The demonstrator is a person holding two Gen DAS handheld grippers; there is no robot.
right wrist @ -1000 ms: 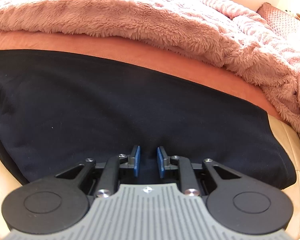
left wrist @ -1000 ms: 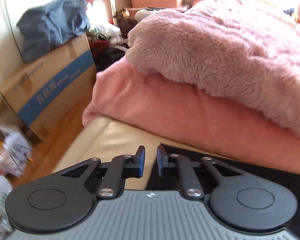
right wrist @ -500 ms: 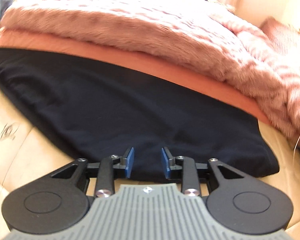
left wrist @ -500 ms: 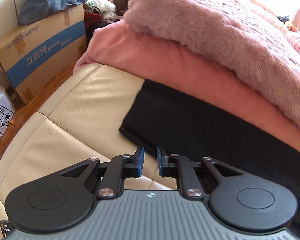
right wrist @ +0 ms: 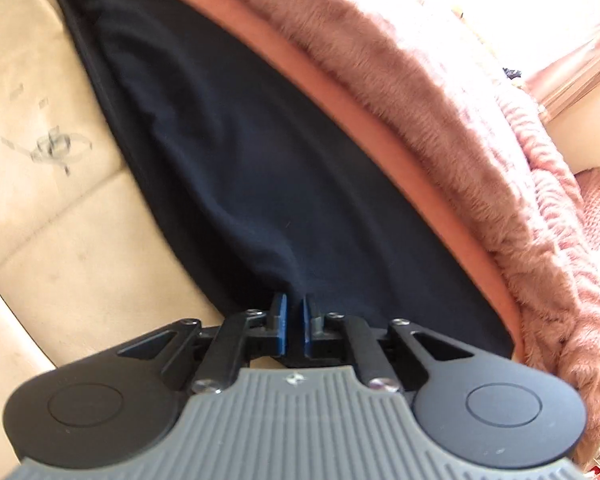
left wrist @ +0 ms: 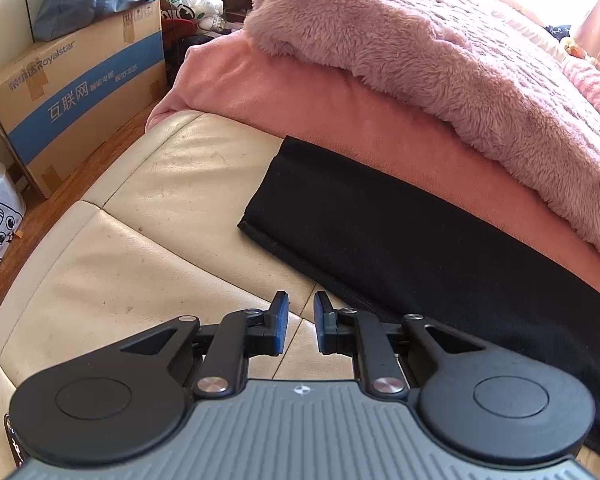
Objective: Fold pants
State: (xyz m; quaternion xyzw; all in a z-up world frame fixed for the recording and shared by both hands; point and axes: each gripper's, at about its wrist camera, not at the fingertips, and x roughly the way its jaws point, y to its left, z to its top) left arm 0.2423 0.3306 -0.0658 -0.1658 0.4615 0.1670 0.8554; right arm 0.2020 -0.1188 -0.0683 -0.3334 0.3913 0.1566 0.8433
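Left wrist view shows the black pants (left wrist: 400,232) lying flat, a long strip running ahead-left to near-right along the cream sofa (left wrist: 140,240). My left gripper (left wrist: 299,322) hovers slightly parted, holding nothing, just beside their near edge. My right gripper (right wrist: 294,322) pinches pants fabric. A pink blanket (left wrist: 460,72) borders their far side.

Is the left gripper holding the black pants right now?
No. The left gripper hangs empty over the cream cushion, its jaws apart, beside the edge of the black pants.
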